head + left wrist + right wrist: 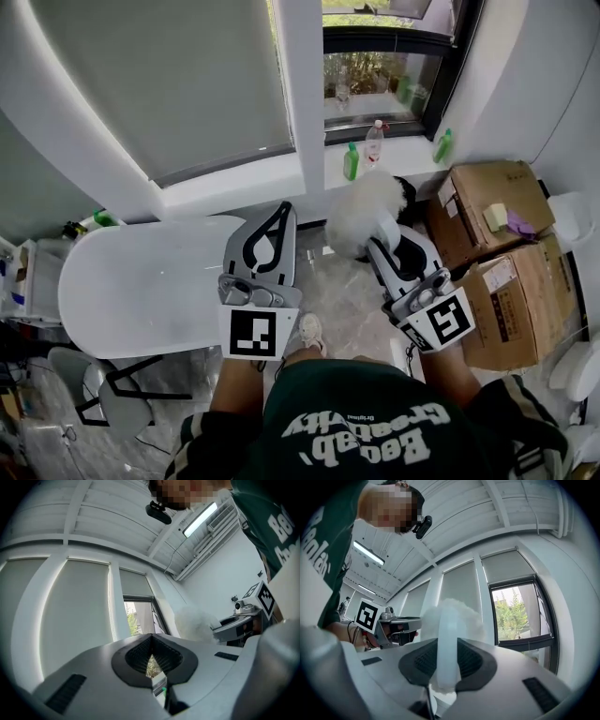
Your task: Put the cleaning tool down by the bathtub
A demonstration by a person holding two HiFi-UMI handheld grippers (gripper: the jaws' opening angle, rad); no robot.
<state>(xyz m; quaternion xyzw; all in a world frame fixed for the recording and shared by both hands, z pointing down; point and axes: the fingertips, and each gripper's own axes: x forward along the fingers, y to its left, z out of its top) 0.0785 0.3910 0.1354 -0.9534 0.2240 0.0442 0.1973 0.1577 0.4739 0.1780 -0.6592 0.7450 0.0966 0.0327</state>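
Fluffy cleaning tool (pixel 367 217), smooth glossy bathtub (pixel 141 281), matt cardboard boxes (pixel 487 211), polished marble floor (pixel 352 314).

The bathtub (pixel 141 281) lies left, the boxes (pixel 487 211) right, the duster (pixel 366 214) above the floor (pixel 347 309) between them, bottles (pixel 352 161) on the sill (pixel 408 150) behind.

Cleaning tool (pixel 364 217), fluffy white head on pale translucent handle, handle clamped in right claw (pixel 446 641), held above floor, just right of white oval bathtub (pixel 141 286)
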